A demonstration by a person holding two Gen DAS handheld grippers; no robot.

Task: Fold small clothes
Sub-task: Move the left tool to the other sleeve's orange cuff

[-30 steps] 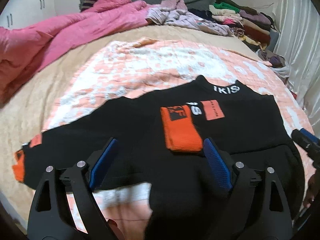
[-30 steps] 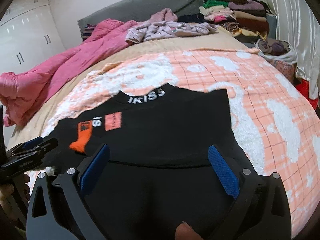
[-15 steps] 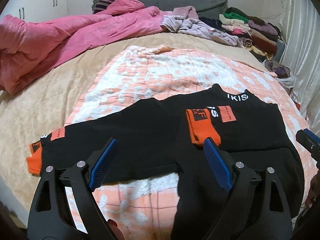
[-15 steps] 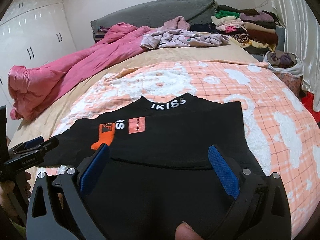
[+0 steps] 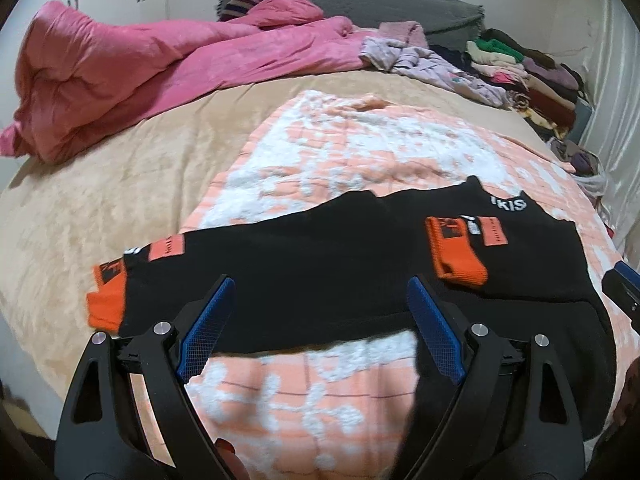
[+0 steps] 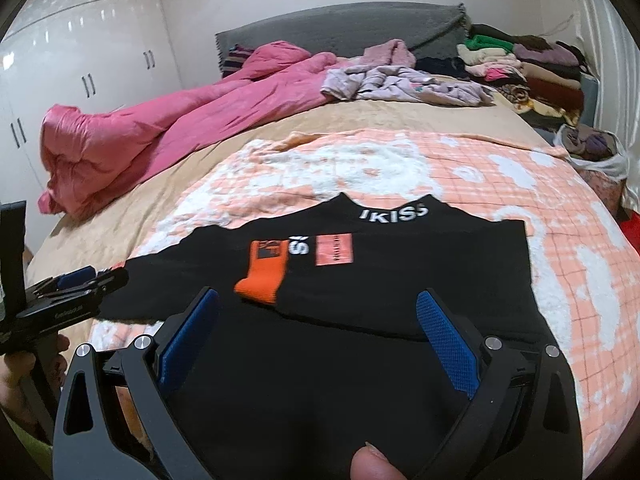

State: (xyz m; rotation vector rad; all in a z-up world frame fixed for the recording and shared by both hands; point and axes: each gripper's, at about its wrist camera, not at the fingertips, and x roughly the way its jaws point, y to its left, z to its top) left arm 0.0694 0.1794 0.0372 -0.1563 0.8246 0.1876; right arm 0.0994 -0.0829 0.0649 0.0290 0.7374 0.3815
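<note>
A black sweater [image 5: 320, 256] with orange cuffs lies flat on the peach-and-white blanket [image 5: 360, 152]. One sleeve stretches out to the left and ends in an orange cuff [image 5: 105, 304]. The other sleeve is folded across the chest, its cuff [image 6: 262, 276] below the white-lettered collar [image 6: 394, 214]. My left gripper [image 5: 320, 292] hangs open above the outstretched sleeve, holding nothing. My right gripper [image 6: 318, 300] is open over the sweater's lower body, its pads apart and off the cloth. The left gripper [image 6: 72, 292] also shows at the left edge of the right wrist view.
A crumpled pink duvet [image 5: 152, 64] lies at the far left of the bed. Lilac garments [image 6: 404, 84] and a stack of folded clothes [image 6: 516, 64] sit by the grey headboard [image 6: 340, 28]. A bag of clothes [image 6: 592, 148] stands at the right, white wardrobes [image 6: 80, 64] at the left.
Both grippers have drawn back and shifted left, still open. The sweater now sits farther off, and the whole outstretched sleeve with its orange cuff has come into the left wrist view.
</note>
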